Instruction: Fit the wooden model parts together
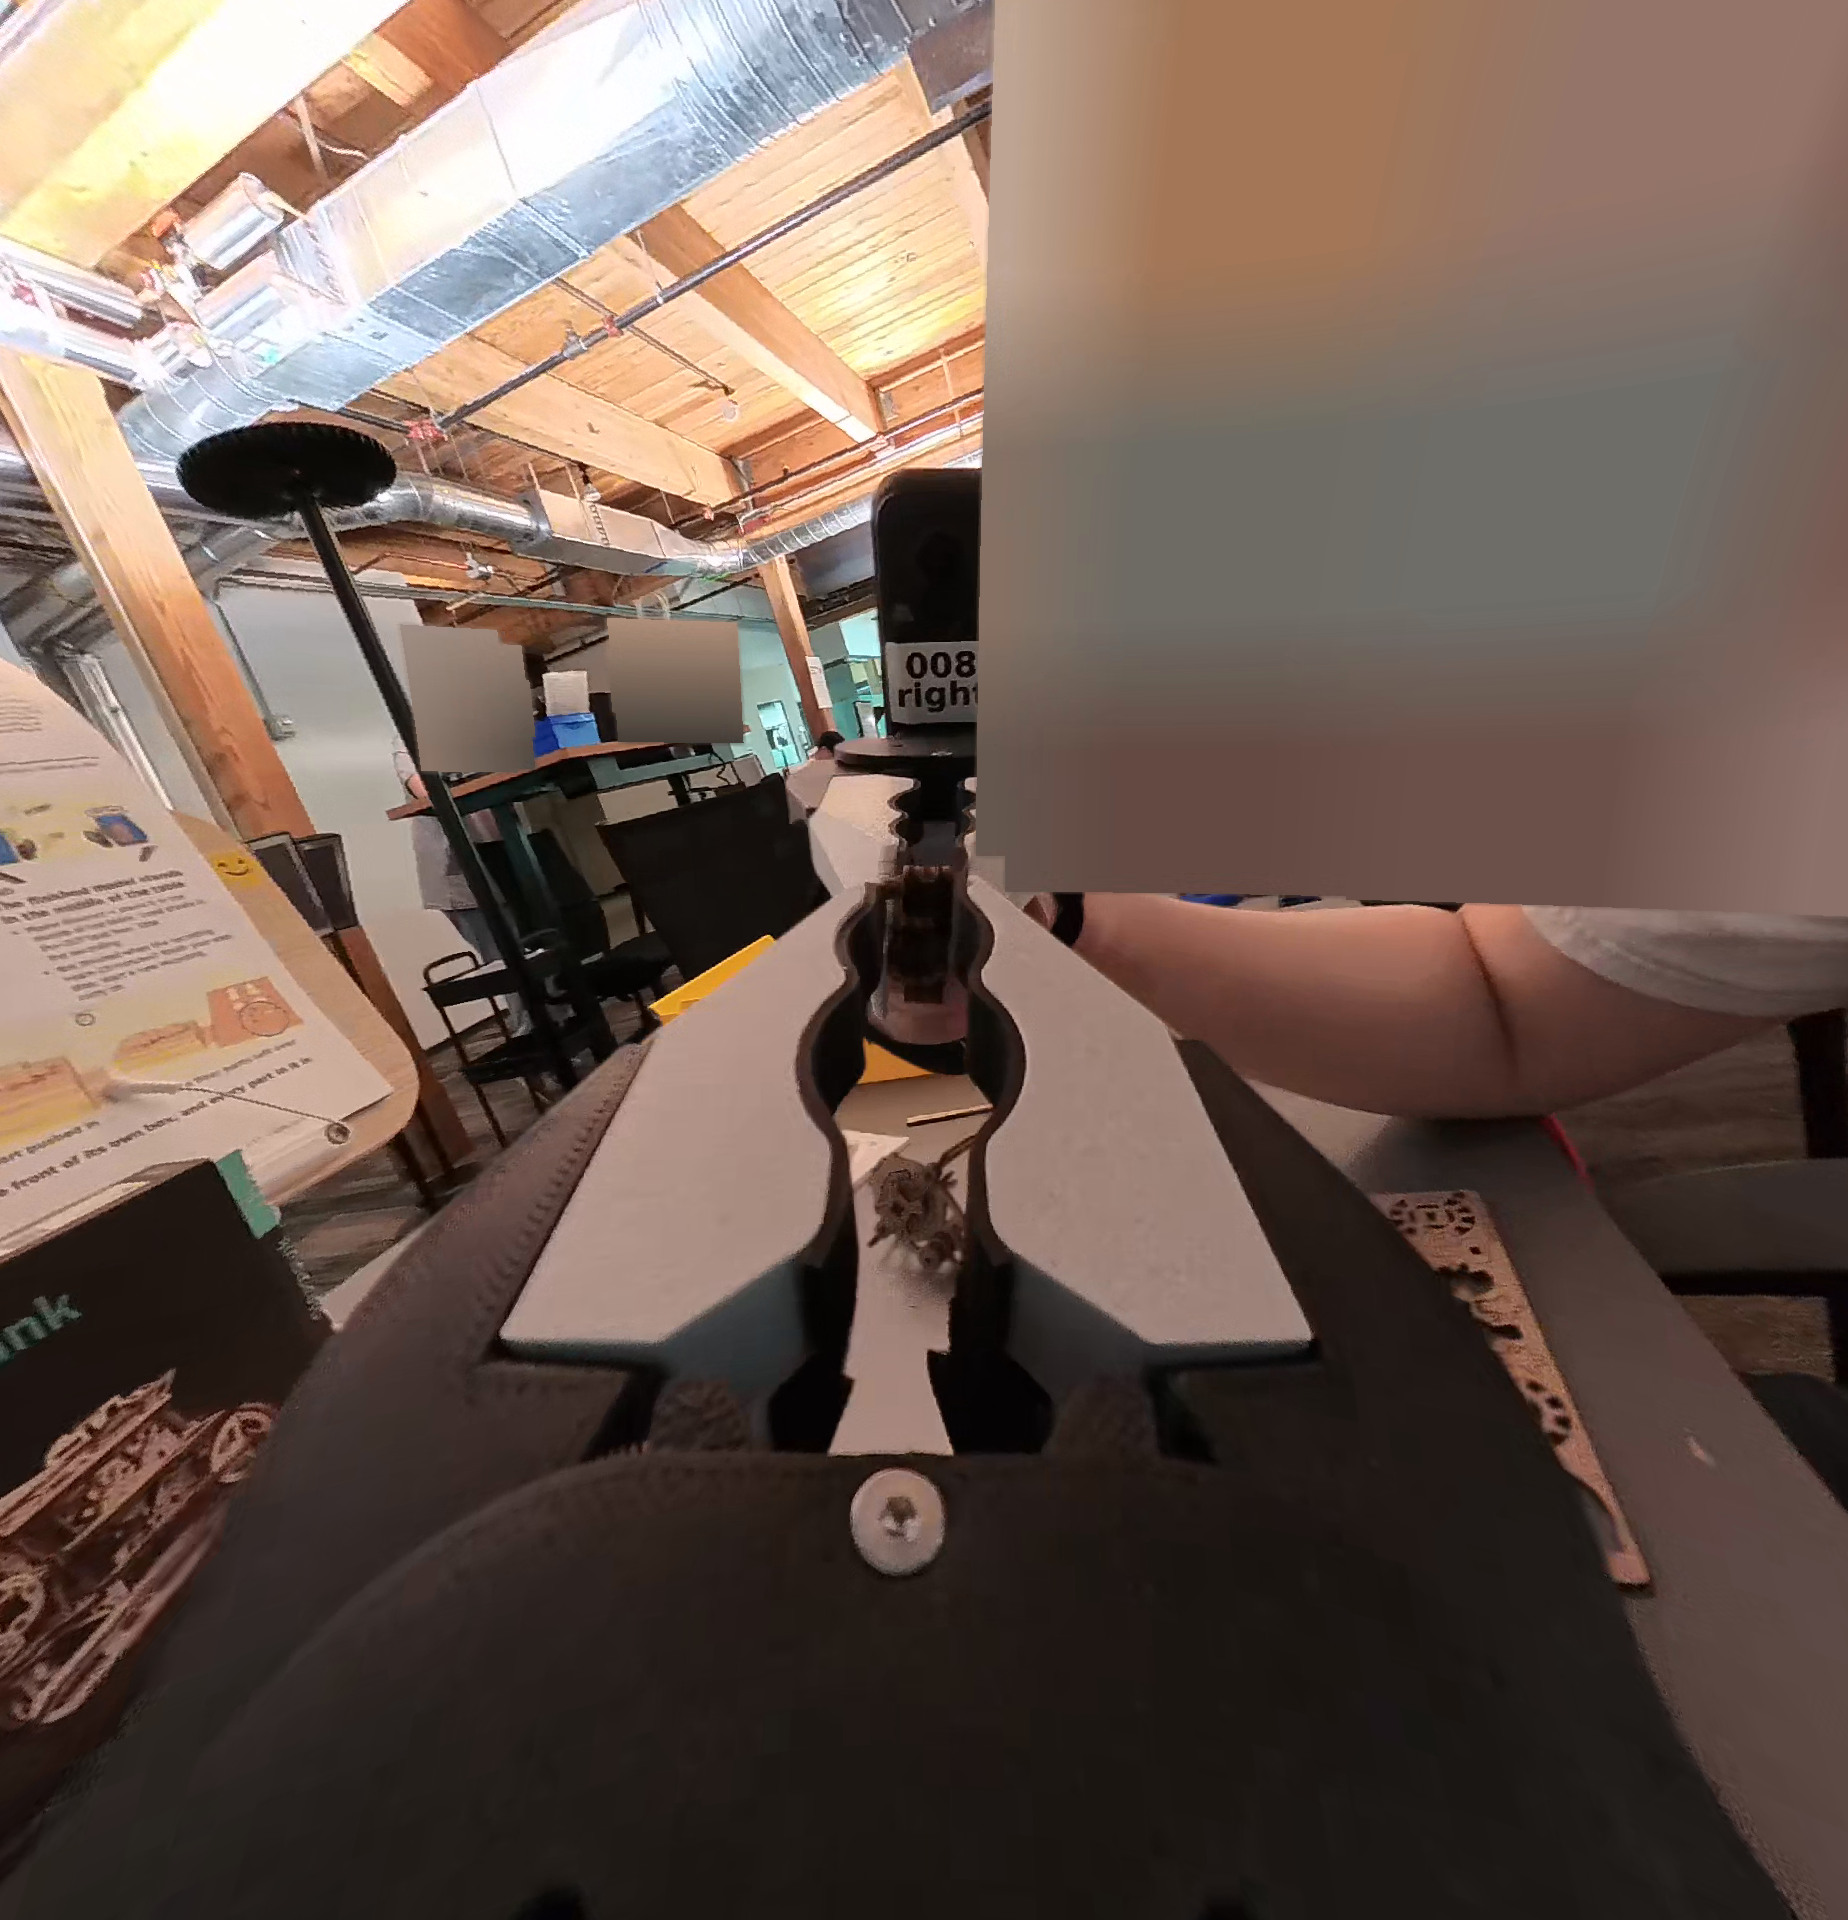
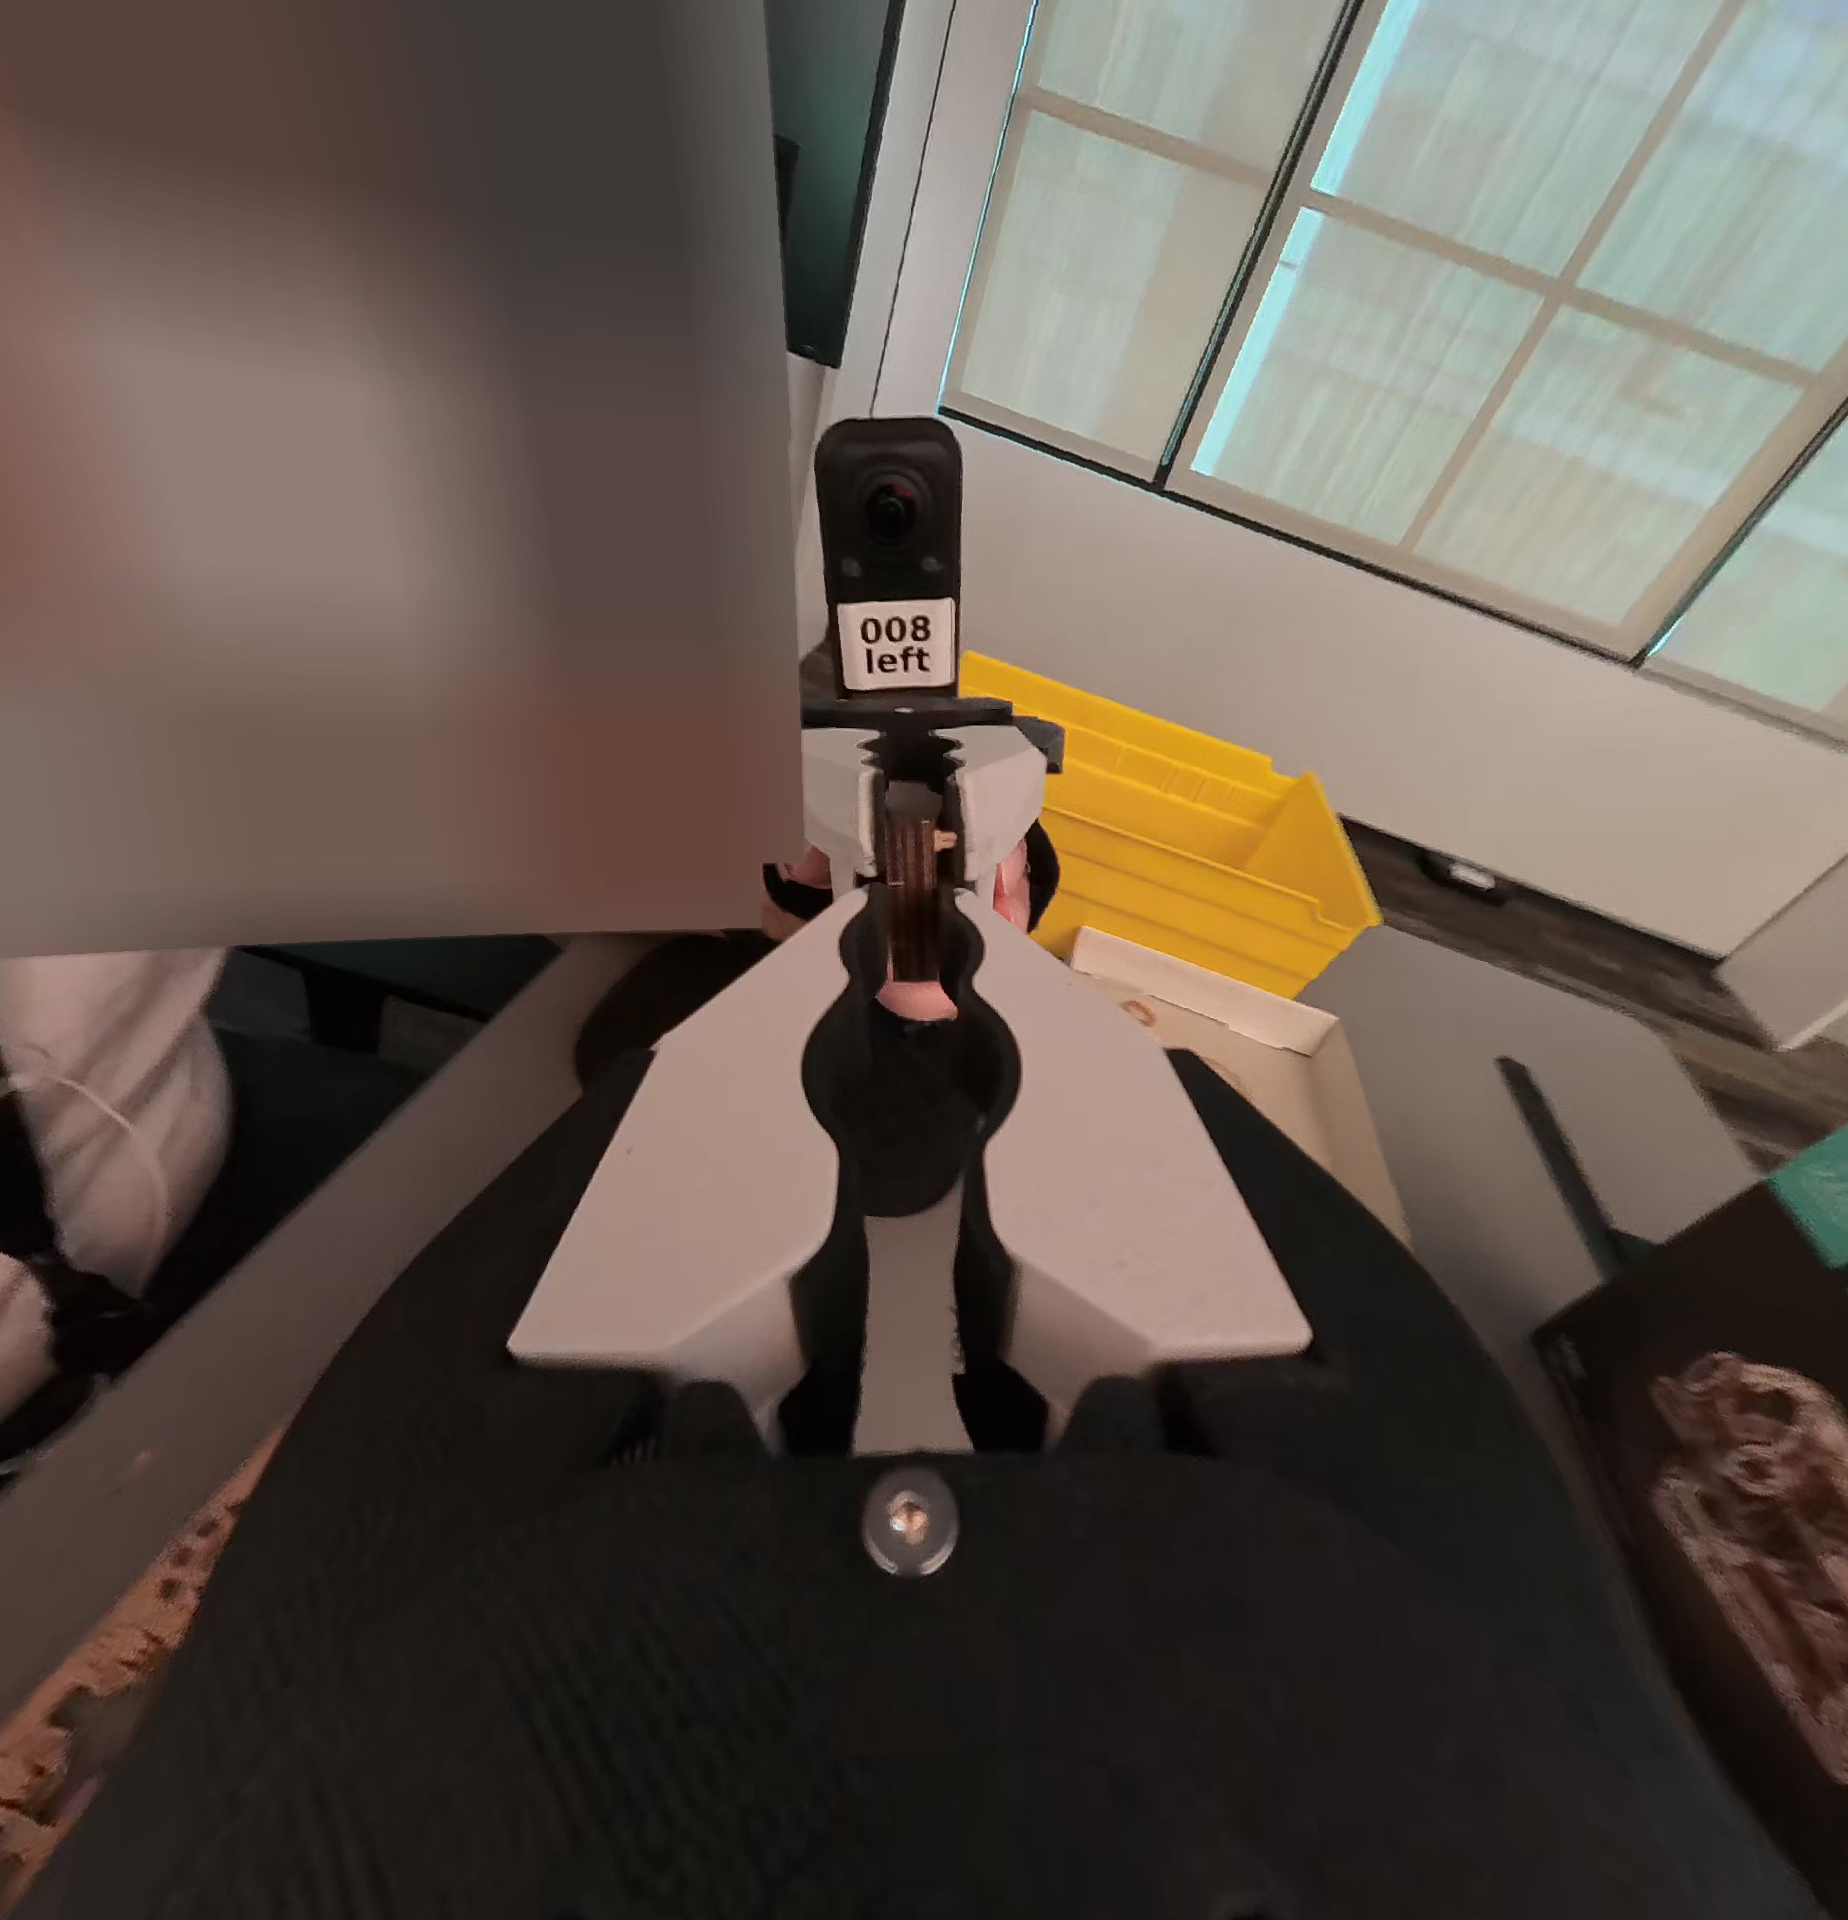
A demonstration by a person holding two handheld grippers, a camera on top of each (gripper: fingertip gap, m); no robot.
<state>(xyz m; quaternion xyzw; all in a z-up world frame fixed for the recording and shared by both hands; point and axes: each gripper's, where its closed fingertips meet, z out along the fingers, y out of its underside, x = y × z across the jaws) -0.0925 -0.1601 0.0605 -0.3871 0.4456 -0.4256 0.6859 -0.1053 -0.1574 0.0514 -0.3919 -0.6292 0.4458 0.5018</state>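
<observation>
My two grippers face each other tip to tip above the table. In the left wrist view my left gripper [image 1: 918, 902] is shut on a small dark layered wooden part [image 1: 915, 951]. The right gripper [image 1: 928, 836] meets it from the far side. In the right wrist view my right gripper [image 2: 912, 916] is shut on the same stacked wooden part [image 2: 907, 930], with the left gripper [image 2: 907, 831] holding its far end. A fingertip [image 2: 915, 1000] shows just under the part. A small wooden gear assembly [image 1: 915, 1216] lies on the table below.
A laser-cut wooden sheet [image 1: 1502, 1320] lies on the grey table at the right. The dark model box [image 1: 120, 1455] and an instruction sheet [image 1: 120, 935] stand at the left. A yellow bin [image 2: 1190, 831] is behind. The person's forearm [image 1: 1419, 997] rests across the table. Left and right tips are no more than a few centimetres apart.
</observation>
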